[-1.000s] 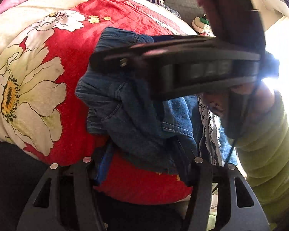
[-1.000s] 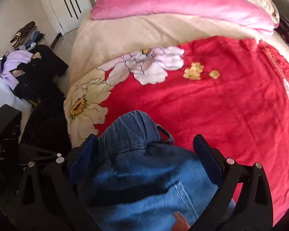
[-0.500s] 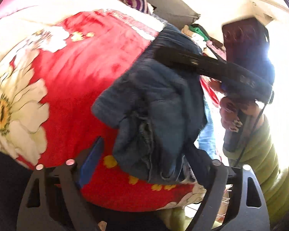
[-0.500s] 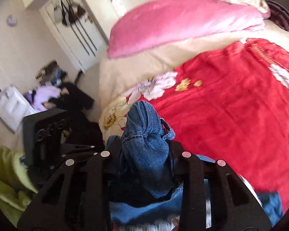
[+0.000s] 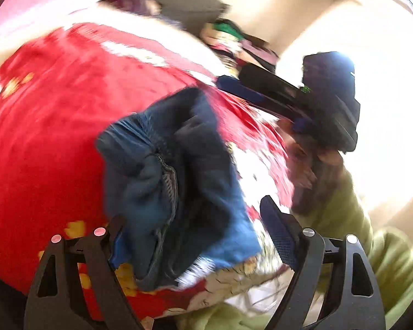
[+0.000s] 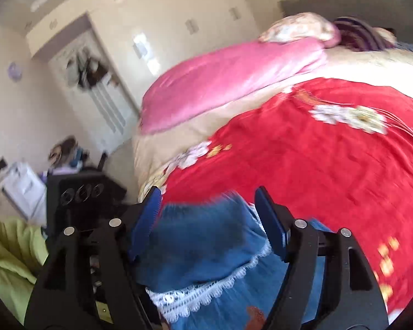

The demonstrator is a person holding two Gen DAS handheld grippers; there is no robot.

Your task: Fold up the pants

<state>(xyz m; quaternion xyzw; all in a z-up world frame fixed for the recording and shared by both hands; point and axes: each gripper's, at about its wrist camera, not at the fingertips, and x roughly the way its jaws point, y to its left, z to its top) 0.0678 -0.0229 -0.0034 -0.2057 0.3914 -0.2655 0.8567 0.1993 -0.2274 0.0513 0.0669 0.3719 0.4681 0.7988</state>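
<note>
One pair of denim pants [image 5: 176, 181], bunched near my edge of the bed [image 6: 330, 170]; open red blanket [image 6: 316, 165] beyond. Two units: left hand-held gripper [image 5: 195, 236] wide apart, empty; right hand-held gripper [image 6: 209, 220] opening, denim between pads, untouched. Bedroom, one white door [image 6: 96, 93].

A bed [image 6: 157, 148] is carrying a red flowered blanket [image 6: 316, 170]. The denim pants [image 5: 179, 181] are lying bunched on it toward six o'clock. A pink quilt [image 6: 228, 82] is lying toward eleven o'clock, and what are probably pillows [image 6: 303, 29], blurred here, are sitting at twelve o'clock.
</note>
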